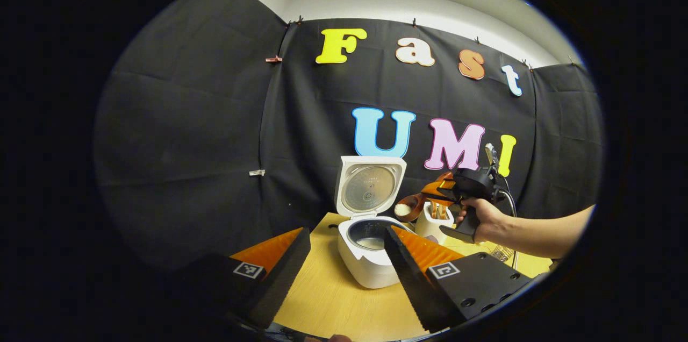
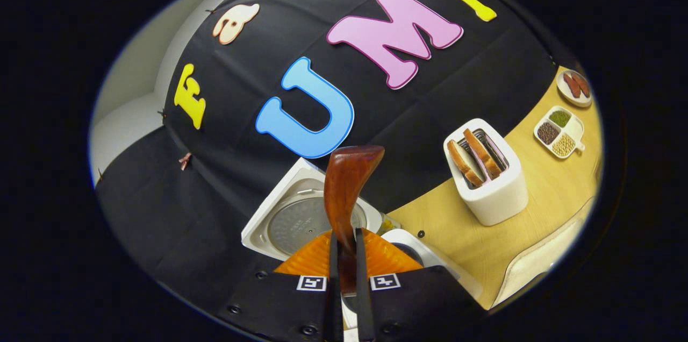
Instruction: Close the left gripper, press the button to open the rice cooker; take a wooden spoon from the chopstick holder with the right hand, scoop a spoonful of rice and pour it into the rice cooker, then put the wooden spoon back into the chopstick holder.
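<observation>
The white rice cooker (image 1: 365, 261) stands on the wooden table with its lid (image 1: 370, 186) raised upright, and the inner pot shows. My left gripper (image 1: 346, 232) is open in front of the cooker and holds nothing. Farther off, a hand holds my right gripper (image 1: 449, 191) above and to the right of the pot. It carries the wooden spoon (image 1: 409, 207), whose bowl holds white rice. In the right gripper view my right gripper (image 2: 345, 234) is shut on the handle of the spoon (image 2: 349, 180). The cooker's lid (image 2: 301, 218) and rim (image 2: 424, 256) lie below it.
A white toaster (image 2: 486, 170) with bread slices stands right of the cooker, also seen behind the spoon as the toaster (image 1: 430, 226). A divided dish of beans (image 2: 559, 131) and a small plate (image 2: 574, 86) sit farther along the table (image 2: 484, 240). The person's forearm (image 1: 543, 232) crosses above the table's right side.
</observation>
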A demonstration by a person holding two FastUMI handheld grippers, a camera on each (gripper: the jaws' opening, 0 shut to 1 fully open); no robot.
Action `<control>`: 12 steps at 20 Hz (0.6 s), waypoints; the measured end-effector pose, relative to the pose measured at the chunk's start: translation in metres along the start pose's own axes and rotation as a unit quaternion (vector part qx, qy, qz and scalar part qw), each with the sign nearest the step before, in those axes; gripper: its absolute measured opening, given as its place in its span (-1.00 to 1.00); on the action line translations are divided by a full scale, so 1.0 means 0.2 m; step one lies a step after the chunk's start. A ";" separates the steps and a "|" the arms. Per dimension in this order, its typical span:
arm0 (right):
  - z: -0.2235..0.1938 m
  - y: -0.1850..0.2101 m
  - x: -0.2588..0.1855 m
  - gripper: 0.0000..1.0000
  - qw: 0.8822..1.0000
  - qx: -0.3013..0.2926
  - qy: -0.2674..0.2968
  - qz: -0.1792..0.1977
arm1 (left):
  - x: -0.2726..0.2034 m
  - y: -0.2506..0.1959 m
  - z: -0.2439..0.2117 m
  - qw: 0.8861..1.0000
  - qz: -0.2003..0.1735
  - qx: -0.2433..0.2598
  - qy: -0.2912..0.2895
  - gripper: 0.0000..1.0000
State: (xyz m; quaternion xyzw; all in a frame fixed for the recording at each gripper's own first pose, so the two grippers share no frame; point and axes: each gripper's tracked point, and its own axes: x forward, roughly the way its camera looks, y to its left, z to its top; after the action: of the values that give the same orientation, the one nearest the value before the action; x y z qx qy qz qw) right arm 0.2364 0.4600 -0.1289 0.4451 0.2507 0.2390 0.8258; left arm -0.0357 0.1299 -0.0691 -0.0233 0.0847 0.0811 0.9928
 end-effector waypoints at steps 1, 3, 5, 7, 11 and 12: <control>-0.01 0.00 0.03 -0.70 0.999 -0.033 0.003 -0.005 | 0.01 0.01 0.00 1.000 0.002 0.002 0.001 0.91; -0.03 0.01 0.09 -0.70 0.996 -0.086 0.010 -0.011 | 0.02 0.02 -0.01 1.000 0.003 0.004 0.005 0.91; -0.04 0.05 0.13 -0.70 0.992 -0.127 0.016 -0.008 | 0.04 0.04 -0.02 1.000 0.004 0.005 0.008 0.91; -0.09 0.07 0.15 -0.71 0.986 -0.164 0.024 -0.005 | 0.06 0.06 -0.03 1.000 0.007 0.003 0.013 0.91; -0.13 0.12 0.17 -0.70 0.974 -0.223 0.036 0.005 | 0.07 0.08 -0.04 1.000 0.010 0.002 0.017 0.91; -0.14 0.14 0.17 -0.71 0.971 -0.238 0.036 0.010 | 0.07 0.08 -0.04 1.000 0.011 0.002 0.016 0.91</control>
State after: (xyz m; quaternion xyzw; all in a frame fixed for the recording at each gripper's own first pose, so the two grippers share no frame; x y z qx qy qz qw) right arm 0.2406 0.5122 -0.1249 0.2292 0.2117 0.3155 0.8962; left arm -0.0269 0.1479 -0.0805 -0.0213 0.1013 0.0912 0.9904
